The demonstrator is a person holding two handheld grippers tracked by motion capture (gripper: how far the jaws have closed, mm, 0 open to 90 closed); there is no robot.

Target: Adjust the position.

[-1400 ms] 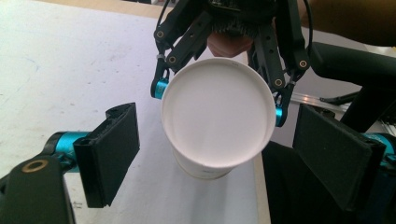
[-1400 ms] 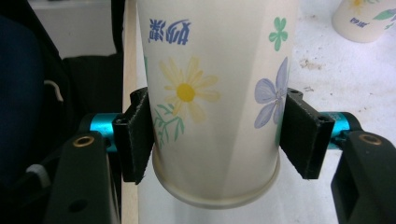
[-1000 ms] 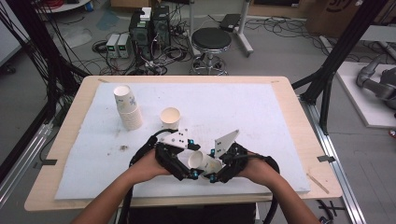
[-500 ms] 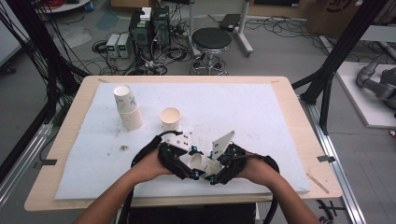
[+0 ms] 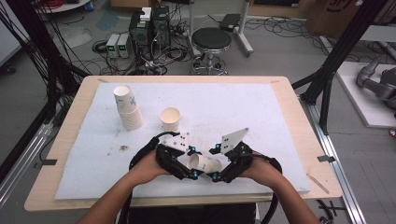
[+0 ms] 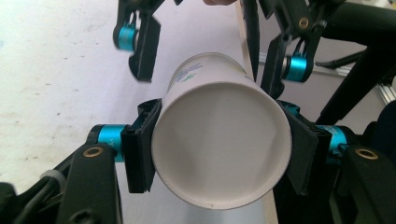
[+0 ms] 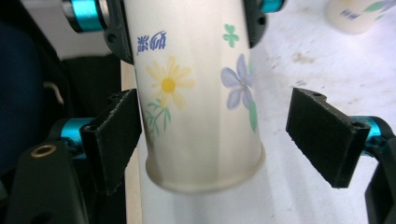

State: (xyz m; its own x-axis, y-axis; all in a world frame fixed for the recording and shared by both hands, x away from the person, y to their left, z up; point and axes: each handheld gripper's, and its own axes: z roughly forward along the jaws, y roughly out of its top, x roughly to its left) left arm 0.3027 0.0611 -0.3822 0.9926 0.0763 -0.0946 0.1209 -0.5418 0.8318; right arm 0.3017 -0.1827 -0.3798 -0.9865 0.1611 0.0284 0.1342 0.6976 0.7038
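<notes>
Left tongs (image 6: 219,154) around smooth paper cup (image 6: 219,140)

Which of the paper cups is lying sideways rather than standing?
The flowered cup held off the table between the grippers, clamped near its rim by the left gripper. The single cup and the stack of cups stand upright farther back.

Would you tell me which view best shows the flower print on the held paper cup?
The right gripper view: the paper cup shows its flowers close. The left gripper view looks into its mouth; the high view shows it small.
</notes>
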